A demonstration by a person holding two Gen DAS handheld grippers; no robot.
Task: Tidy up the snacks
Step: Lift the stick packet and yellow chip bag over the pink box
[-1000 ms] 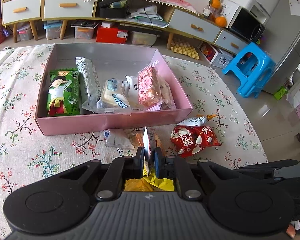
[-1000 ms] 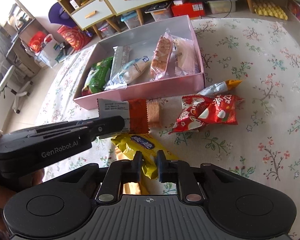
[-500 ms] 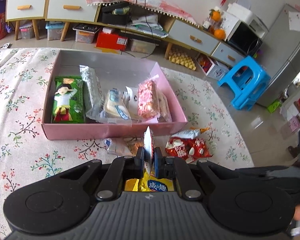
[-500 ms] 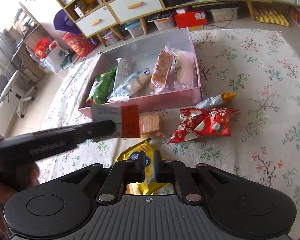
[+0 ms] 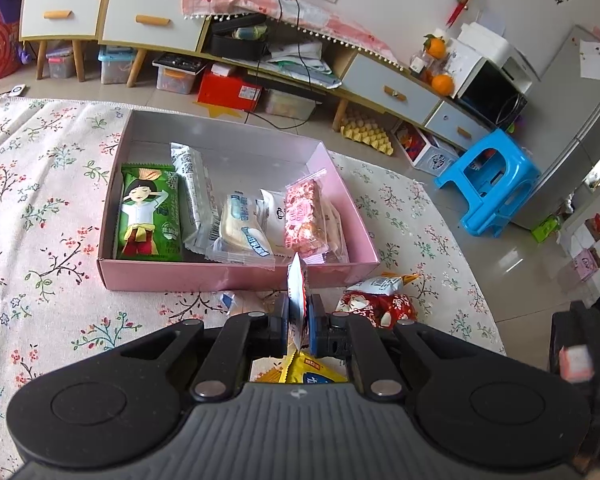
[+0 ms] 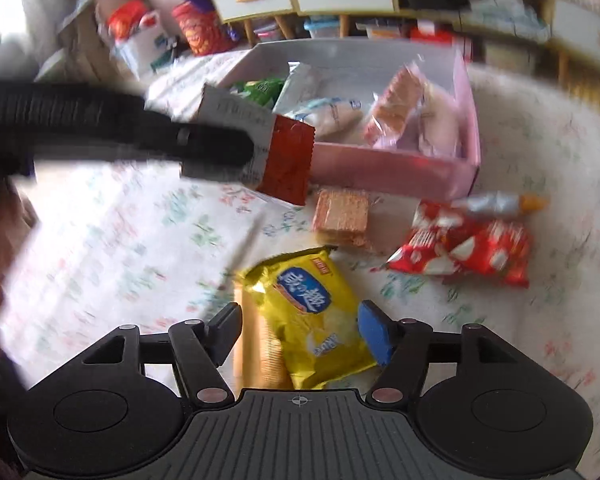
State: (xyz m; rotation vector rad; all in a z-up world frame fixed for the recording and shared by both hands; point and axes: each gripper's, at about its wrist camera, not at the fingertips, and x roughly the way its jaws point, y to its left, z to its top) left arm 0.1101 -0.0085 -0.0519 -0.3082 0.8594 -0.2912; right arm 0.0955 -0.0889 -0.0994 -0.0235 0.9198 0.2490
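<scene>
The left tool (image 5: 299, 322) pinches a red-and-white wafer packet (image 5: 297, 280) just before the pink box's (image 5: 236, 278) near wall. The right tool (image 6: 300, 334), jaws just widened, straddles the yellow packet (image 6: 312, 316) lying on the floral surface (image 6: 120, 248).

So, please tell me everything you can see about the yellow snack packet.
The yellow snack packet is a glossy, crinkled foil pouch with a blue oval logo and white characters. It lies flat on the flowered tablecloth, before the pink box. The right gripper has just been opening; its jaws stand on either side, not pressing it.
</scene>
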